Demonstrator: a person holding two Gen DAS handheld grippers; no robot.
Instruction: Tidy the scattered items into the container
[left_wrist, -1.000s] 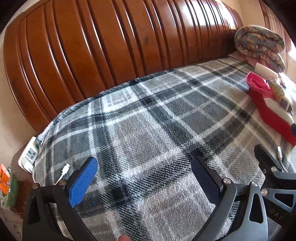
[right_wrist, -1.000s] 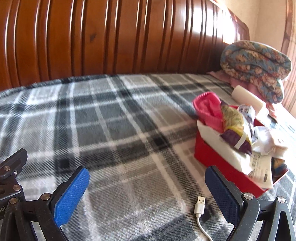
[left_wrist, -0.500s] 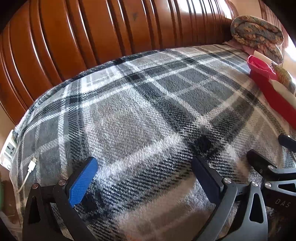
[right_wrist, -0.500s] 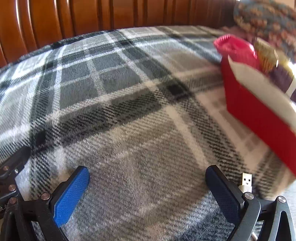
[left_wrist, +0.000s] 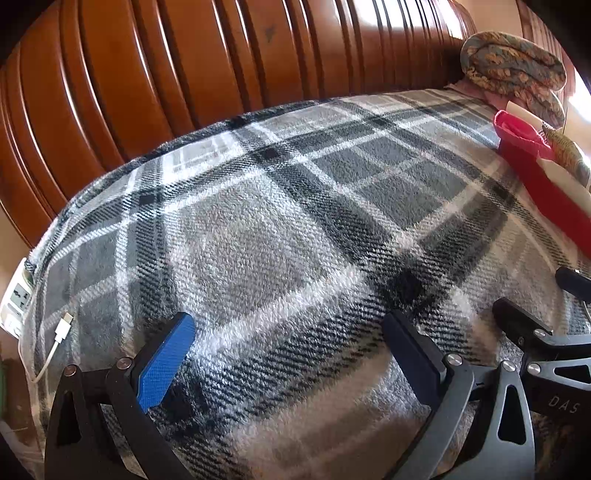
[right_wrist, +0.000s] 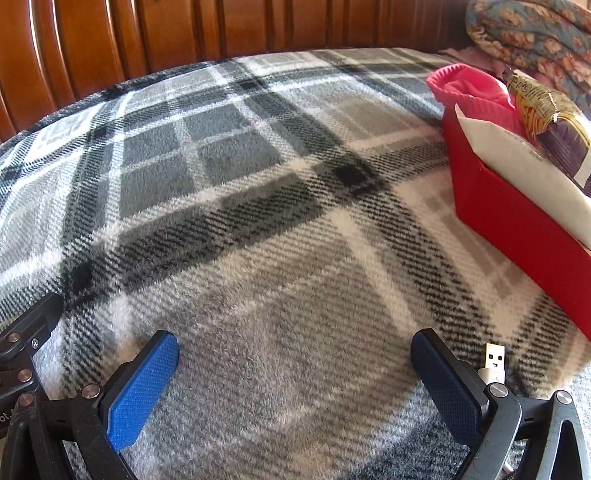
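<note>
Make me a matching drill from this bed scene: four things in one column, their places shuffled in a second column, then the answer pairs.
Things:
1. red box
2. USB-A plug
3. white cable end
4. floral quilt

Places:
A. by the blanket's left edge, near a power strip
B. far right corner, against the headboard
C. just outside the right gripper's right finger
D. on the plaid blanket, stuffed with items

Pairs: 1-D, 2-C, 3-A, 4-B

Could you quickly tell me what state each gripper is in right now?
Left gripper: open, holding nothing.
Right gripper: open, holding nothing.
</note>
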